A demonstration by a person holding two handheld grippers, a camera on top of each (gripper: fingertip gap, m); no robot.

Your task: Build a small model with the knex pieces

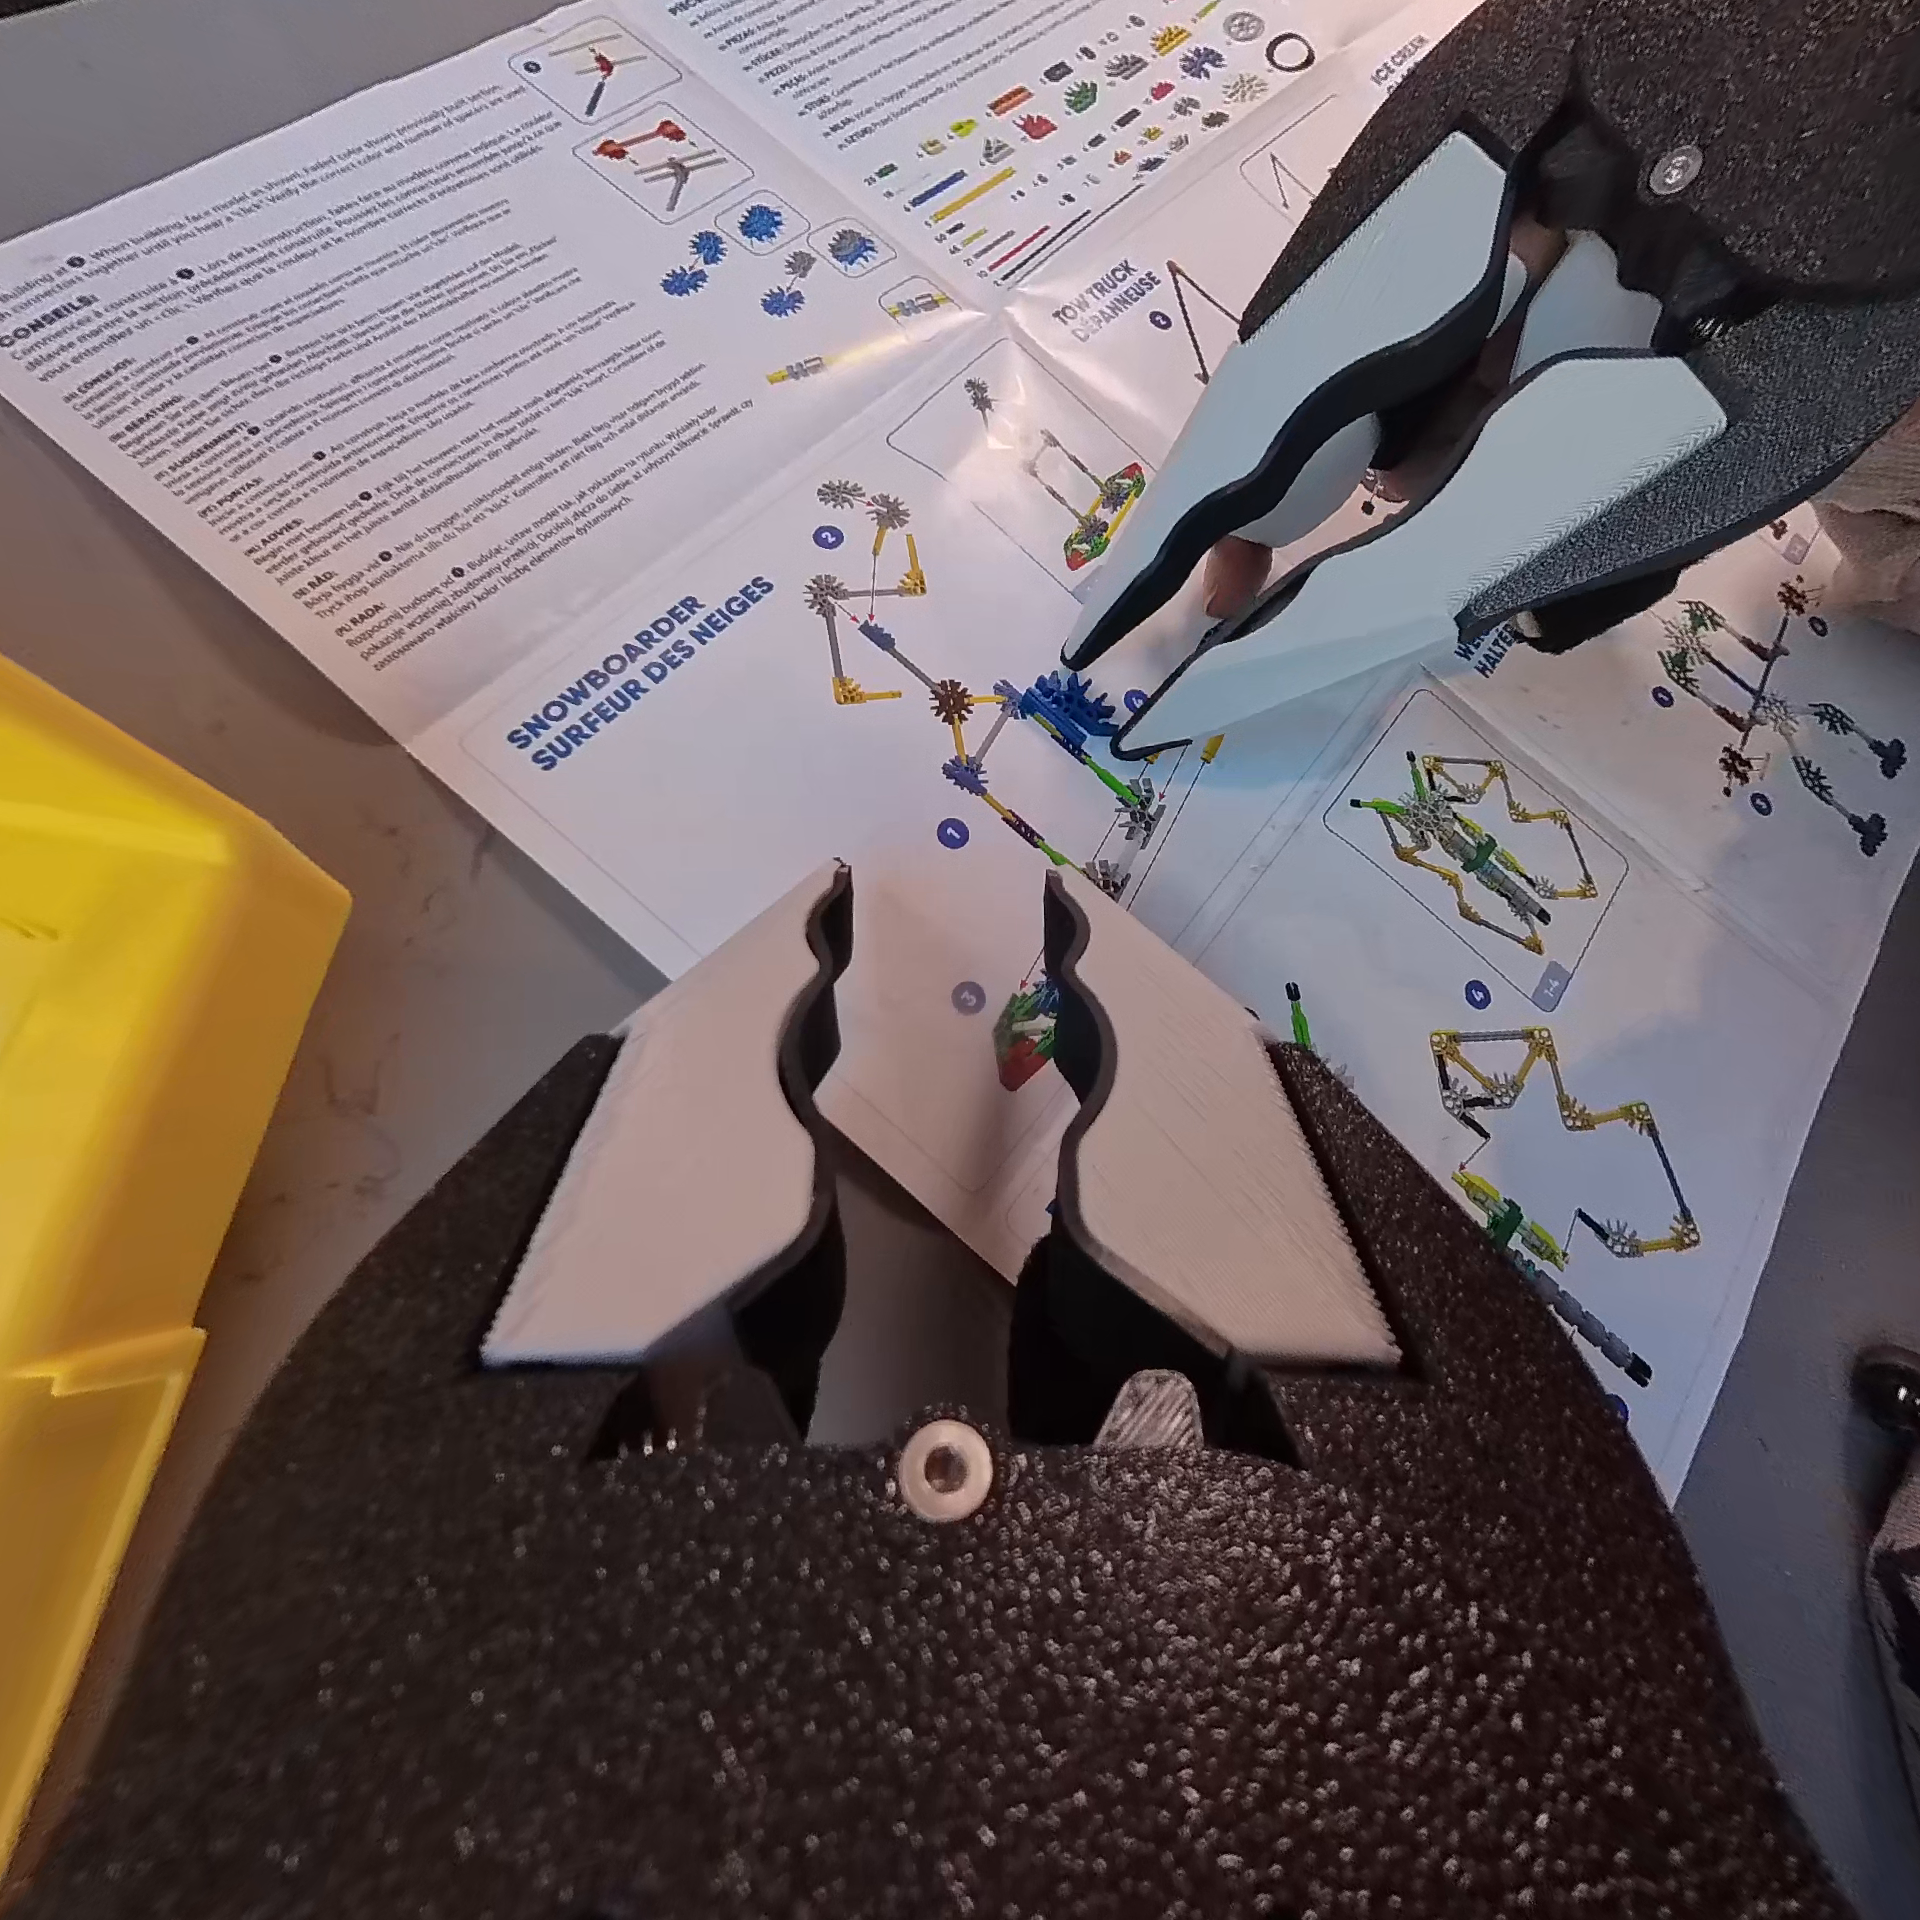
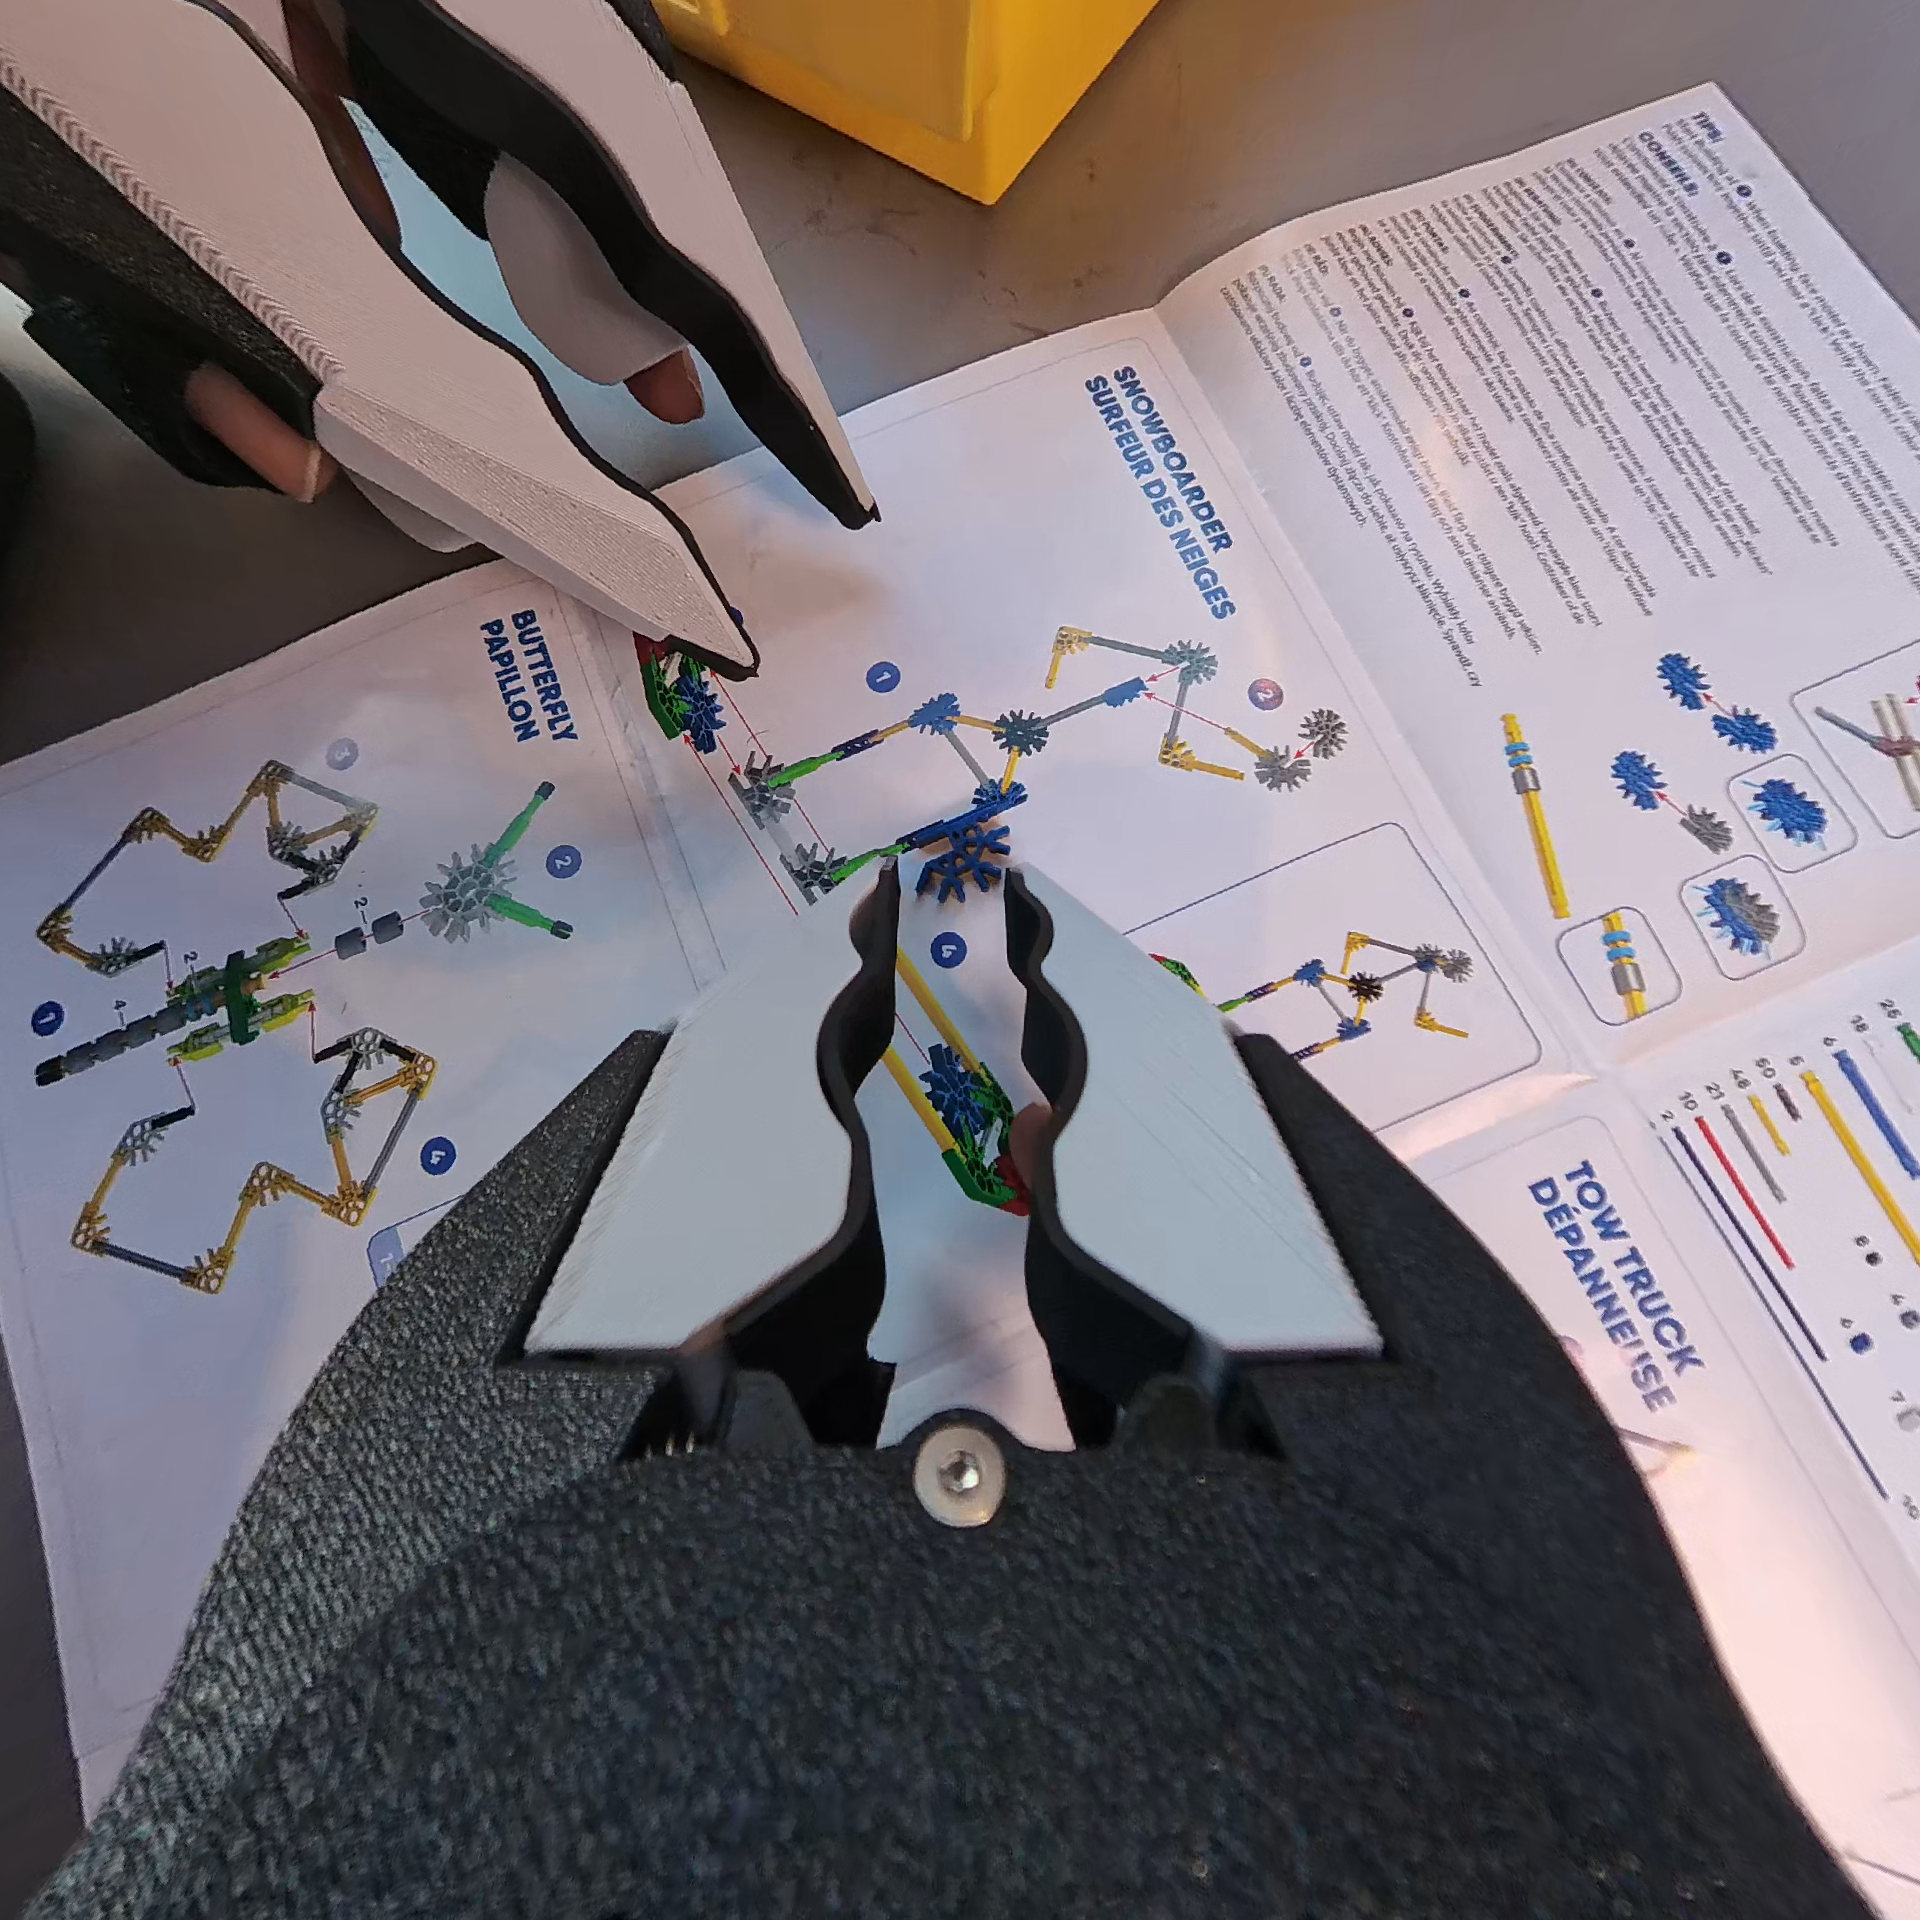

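Observation:
A small blue snowflake-shaped connector (image 2: 966, 854) lies on a large unfolded instruction sheet (image 2: 1351, 582). My right gripper (image 2: 951, 873) is low over the sheet, partly open, with one tip on each side of the connector. I cannot tell whether the tips touch it. In the left wrist view the connector (image 1: 1060, 709) sits at the right gripper's (image 1: 1099, 704) tips. My left gripper (image 1: 945, 878) is open and empty, hovering above the sheet (image 1: 623, 468) a short way from the connector. It also shows at the upper left of the right wrist view (image 2: 805, 590).
A yellow plastic bin (image 1: 156, 935) stands on the grey table (image 1: 436, 831) left of the sheet; it also shows at the top of the right wrist view (image 2: 935, 83). A small dark object (image 1: 1891, 1397) lies off the sheet's right edge. Gloved fingers (image 2: 260, 436) hold the left gripper. Left tips to right tips: about 6 centimetres.

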